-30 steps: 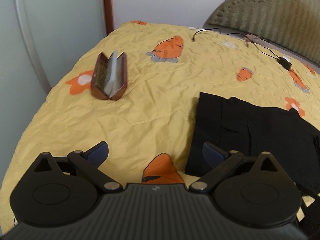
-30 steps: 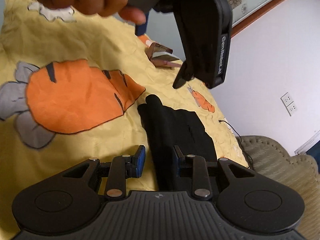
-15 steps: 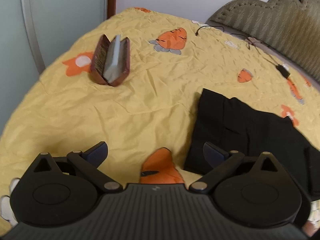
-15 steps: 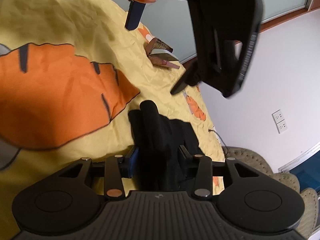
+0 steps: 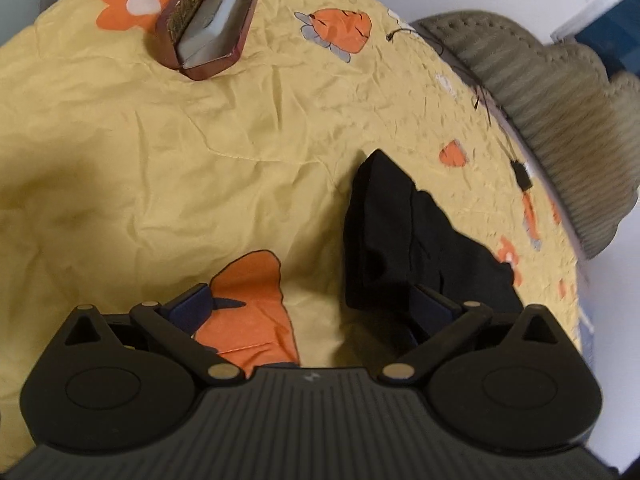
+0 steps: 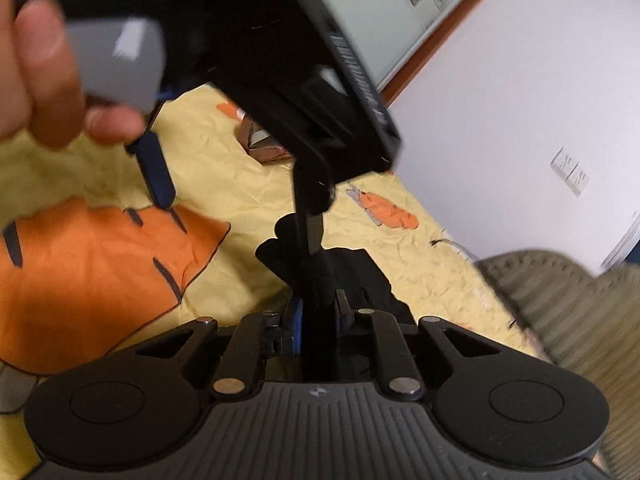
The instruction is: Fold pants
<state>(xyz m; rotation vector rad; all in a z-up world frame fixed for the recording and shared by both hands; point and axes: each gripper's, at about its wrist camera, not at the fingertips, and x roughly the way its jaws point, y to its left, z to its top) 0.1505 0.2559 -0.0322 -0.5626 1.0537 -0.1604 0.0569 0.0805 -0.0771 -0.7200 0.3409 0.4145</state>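
Note:
Black pants (image 5: 400, 240) lie folded on a yellow bedspread (image 5: 160, 160), their near edge bunched and lifted. My left gripper (image 5: 312, 304) is open and points down at the bed. Its right finger (image 5: 432, 304) sits against the pants' near corner, and its left finger is over an orange carrot print. In the right wrist view my right gripper (image 6: 318, 316) has its jaws closing, with the pads pressing a raised fold of the pants (image 6: 360, 272). The left gripper (image 6: 236, 224) hangs open just ahead of it, held by a hand (image 6: 40, 80).
An open brown glasses case (image 5: 208, 20) lies at the far left of the bed. An olive padded headboard (image 5: 560, 100) borders the right side, with a black cable (image 5: 520, 176) beside it. A white wall with a socket (image 6: 568, 168) stands beyond.
The right gripper's jaws have narrowed onto the pants' fold and risen with it. The pants' near edge has bunched up. The left gripper has dipped and rolled toward that corner.

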